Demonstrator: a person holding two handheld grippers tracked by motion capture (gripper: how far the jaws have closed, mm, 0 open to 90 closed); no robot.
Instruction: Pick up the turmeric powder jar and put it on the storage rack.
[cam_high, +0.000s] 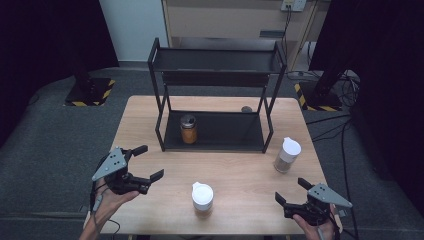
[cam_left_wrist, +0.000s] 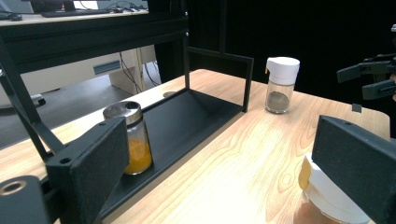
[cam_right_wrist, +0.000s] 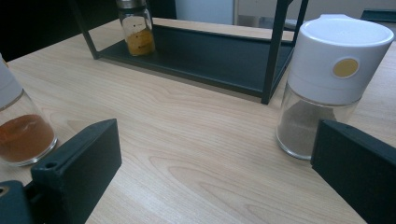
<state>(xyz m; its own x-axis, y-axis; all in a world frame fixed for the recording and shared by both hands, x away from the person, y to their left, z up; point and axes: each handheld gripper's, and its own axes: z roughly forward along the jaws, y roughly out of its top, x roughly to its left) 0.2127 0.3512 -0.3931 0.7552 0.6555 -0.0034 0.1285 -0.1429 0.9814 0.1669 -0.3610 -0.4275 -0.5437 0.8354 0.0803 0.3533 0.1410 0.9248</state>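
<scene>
Hovering low over the table (cam_high: 150, 130), left tongs (cam_high: 148, 162) and right tongs (cam_high: 291, 191) (both empty) gape wide.

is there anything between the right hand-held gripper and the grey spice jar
No. In the high view only bare table lies between the right hand-held gripper and the grey spice jar.

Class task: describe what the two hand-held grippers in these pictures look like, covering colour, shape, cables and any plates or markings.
Each hand-held gripper, the left and the right, is black with two flat, blocky jaws. A grey three-cornered plate dotted with small holes sits on top of each. A thin dark cable trails from the left one past the person's hand. No sleeve reaches the forearms. In the gripper views the jaws look matt, with small screw holes.
</scene>
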